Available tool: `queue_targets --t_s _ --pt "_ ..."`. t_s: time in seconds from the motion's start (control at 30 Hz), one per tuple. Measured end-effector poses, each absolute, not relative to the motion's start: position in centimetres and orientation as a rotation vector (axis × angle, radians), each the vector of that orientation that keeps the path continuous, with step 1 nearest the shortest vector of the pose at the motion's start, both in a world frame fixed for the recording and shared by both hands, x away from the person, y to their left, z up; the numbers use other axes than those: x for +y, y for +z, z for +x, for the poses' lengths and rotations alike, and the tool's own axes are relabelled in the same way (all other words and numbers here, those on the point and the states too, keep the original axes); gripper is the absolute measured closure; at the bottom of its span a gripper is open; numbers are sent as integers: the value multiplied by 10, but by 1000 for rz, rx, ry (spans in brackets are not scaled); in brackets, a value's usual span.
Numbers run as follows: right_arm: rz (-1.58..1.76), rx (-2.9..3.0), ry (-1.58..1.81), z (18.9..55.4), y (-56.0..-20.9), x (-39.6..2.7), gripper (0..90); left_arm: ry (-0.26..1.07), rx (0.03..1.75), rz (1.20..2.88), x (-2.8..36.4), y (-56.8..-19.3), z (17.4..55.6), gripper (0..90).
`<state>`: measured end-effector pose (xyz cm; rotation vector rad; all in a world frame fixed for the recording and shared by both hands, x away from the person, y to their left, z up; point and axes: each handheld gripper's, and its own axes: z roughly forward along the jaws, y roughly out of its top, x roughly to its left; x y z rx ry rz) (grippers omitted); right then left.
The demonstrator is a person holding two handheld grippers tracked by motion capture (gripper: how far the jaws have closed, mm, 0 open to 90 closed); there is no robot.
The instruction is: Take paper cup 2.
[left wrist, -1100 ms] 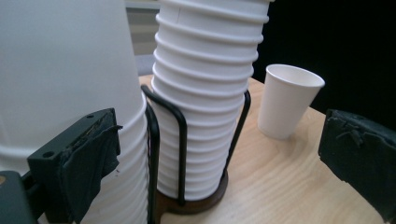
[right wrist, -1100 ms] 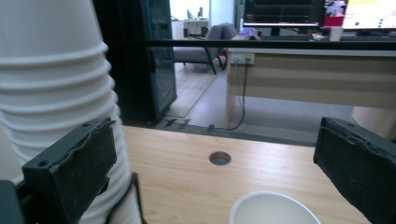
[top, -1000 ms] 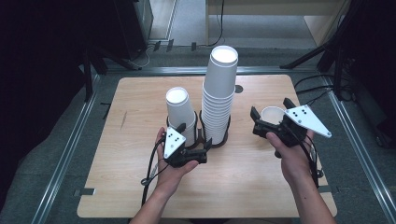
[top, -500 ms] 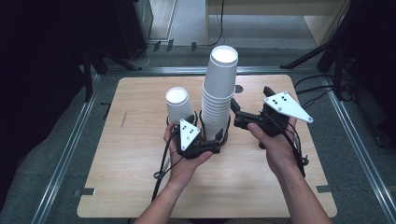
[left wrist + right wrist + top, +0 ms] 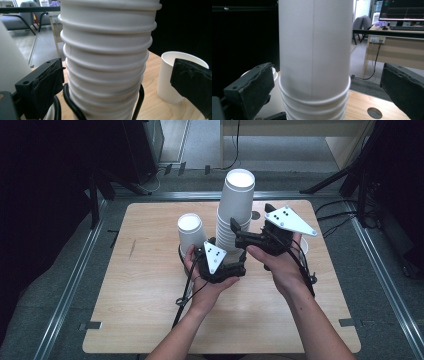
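A tall stack of upturned white paper cups stands mid-table in a black wire ring. My left gripper is open low at the stack's base; in the left gripper view the ribbed rims sit between its spread pads, without touching. My right gripper is open higher up, and the stack's smooth top cup stands between its pads. A shorter cup stack stands to the left. A single upright cup stands on the table to the right.
The wooden table has bare room on its left and along the front. A round hole lies in the tabletop behind the stack. Metal rails run along the table's sides, with desks and chairs farther off.
The right gripper left the single cup at the right and moved left to the tall stack. The left gripper moved right, from beside the short stack to the tall stack's base.
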<state>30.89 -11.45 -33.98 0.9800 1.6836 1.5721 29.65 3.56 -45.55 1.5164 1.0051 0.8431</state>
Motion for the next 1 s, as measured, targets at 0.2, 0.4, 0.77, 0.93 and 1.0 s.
queue_targets --t_s 0.2,0.4,0.77,0.93,1.0 --pt "948 1723 1584 319 -335 -107 0 876 1019 1506 29 -455 300 0" --pt "924 1764 1573 330 -331 -103 0 902 1051 1481 25 -456 305 0" --pt "905 1807 1548 339 -328 -93 0 977 1070 1483 19 -458 308 0" --pt "901 1799 1542 343 -329 -89 27 972 1083 1472 19 -458 310 16" --pt "894 1802 1529 345 -331 -88 68 979 1082 1463 19 -457 310 46"
